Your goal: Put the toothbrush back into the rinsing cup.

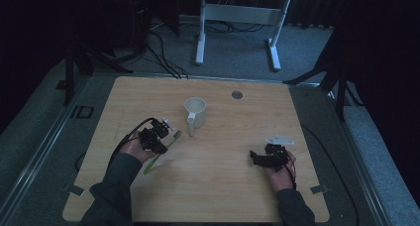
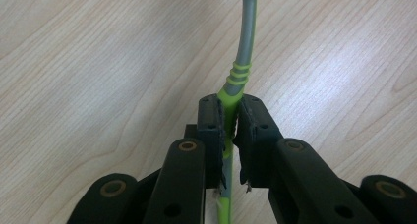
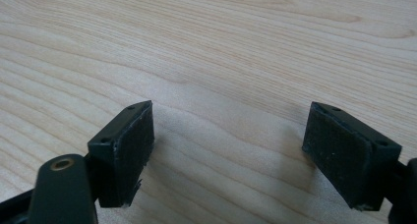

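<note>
A green and grey toothbrush (image 2: 242, 62) is clamped between the jaws of my left gripper (image 2: 230, 117), which is shut on its green handle. From above, the toothbrush (image 1: 157, 155) lies slanted at the table's left middle with the left gripper (image 1: 163, 137) over it. A white mug (image 1: 195, 112) stands upright just beyond and to the right, its handle facing the person. My right gripper (image 3: 228, 130) is open, its pads wide apart over bare wood. In the high view the right gripper (image 1: 253, 156) rests low at the right front.
The wooden table (image 1: 233, 196) has a round grey cable port (image 1: 237, 94) near its far edge. Beyond it stand a white desk frame (image 1: 237, 18) and cables on grey carpet. Dark tripod legs flank both sides.
</note>
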### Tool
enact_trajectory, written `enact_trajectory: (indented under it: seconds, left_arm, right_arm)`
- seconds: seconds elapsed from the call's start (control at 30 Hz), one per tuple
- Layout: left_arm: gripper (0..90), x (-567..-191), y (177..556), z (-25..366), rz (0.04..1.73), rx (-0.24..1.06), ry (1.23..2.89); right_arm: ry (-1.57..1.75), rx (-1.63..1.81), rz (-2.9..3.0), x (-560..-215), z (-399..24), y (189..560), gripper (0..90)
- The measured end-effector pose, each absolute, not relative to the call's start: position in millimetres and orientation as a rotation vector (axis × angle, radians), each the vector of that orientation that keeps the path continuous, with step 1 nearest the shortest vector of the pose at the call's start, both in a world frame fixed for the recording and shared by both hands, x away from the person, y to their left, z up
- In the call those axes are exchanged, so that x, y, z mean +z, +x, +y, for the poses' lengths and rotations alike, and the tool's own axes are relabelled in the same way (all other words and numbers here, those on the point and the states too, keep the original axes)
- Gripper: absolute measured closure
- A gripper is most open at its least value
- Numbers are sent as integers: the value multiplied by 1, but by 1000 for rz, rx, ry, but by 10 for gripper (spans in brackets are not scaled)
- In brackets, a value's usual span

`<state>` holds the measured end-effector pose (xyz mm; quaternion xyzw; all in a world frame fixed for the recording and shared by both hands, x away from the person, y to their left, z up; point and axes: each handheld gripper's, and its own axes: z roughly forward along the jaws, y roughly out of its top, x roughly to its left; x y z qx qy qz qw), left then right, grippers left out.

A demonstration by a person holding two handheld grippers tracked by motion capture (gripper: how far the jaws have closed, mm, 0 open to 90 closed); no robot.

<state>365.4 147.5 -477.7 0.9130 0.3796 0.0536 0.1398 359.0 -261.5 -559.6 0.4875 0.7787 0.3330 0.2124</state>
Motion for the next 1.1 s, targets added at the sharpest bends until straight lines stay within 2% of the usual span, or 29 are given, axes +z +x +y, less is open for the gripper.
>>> enact_trajectory:
  seconds: [0.73, 1.1]
  left_arm:
    - [810, -457, 364, 161, 1112, 173, 2486]
    - [810, -450, 363, 163, 1111, 235, 2421]
  right_arm:
    - [1358, 927, 2161, -560, -261, 359, 191]
    - [1357, 927, 2161, -560, -261, 359, 191]
